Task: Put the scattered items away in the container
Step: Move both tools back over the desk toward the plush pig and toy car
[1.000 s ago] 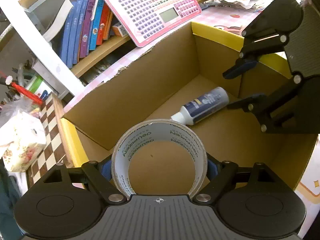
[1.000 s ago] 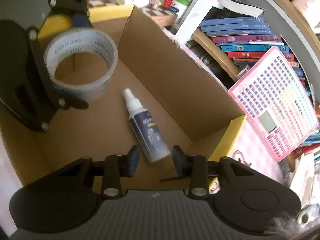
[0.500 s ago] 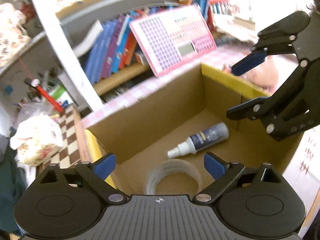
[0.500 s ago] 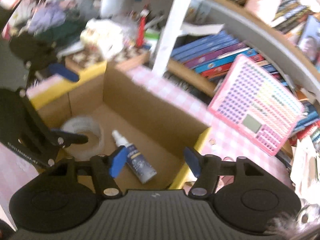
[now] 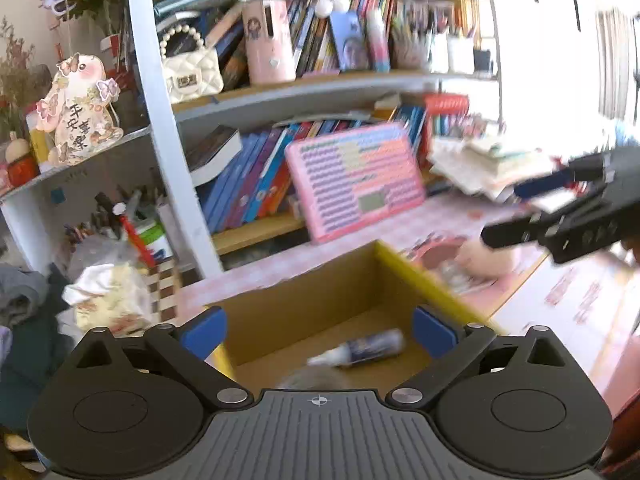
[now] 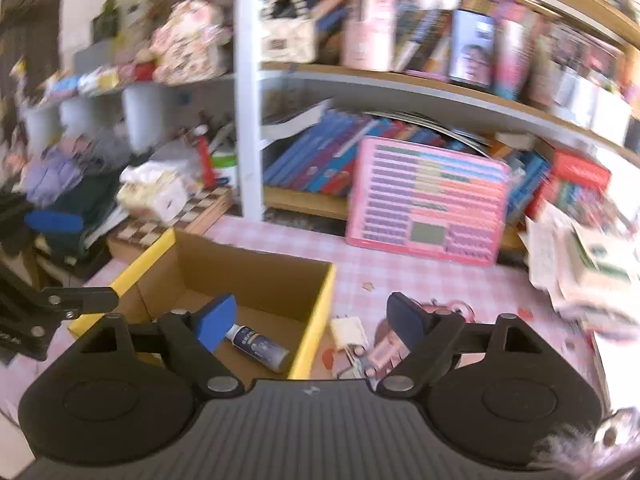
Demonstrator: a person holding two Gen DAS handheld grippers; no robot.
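Note:
A cardboard box with a yellow rim [image 5: 304, 304] [image 6: 248, 268] stands on the pink checked table. Inside lies a dark blue spray bottle [image 5: 362, 350] [image 6: 260, 346], and beside it a blurred roll of clear tape [image 5: 314, 380], half hidden by my left gripper's body. My left gripper [image 5: 318, 330] [image 6: 66, 260] hovers above the box; its jaws are opening with nothing between them. My right gripper [image 6: 310, 320] [image 5: 528, 210] hangs over the box's right rim, its jaws also opening and empty. Small loose items, a white piece [image 6: 348, 330] and pink bits [image 6: 384, 348], lie right of the box.
A pink toy keyboard [image 6: 428, 200] leans on the bookshelf [image 5: 280, 96] behind the box. A chessboard [image 6: 176, 220] and a tissue pack [image 5: 112, 300] sit to the left. A pile of papers [image 6: 580, 256] lies at the right.
My left gripper let go of the tape roll, which now lies in the box. My right gripper opened beside the bottle. Both rose out of the box and tilted up toward the shelves.

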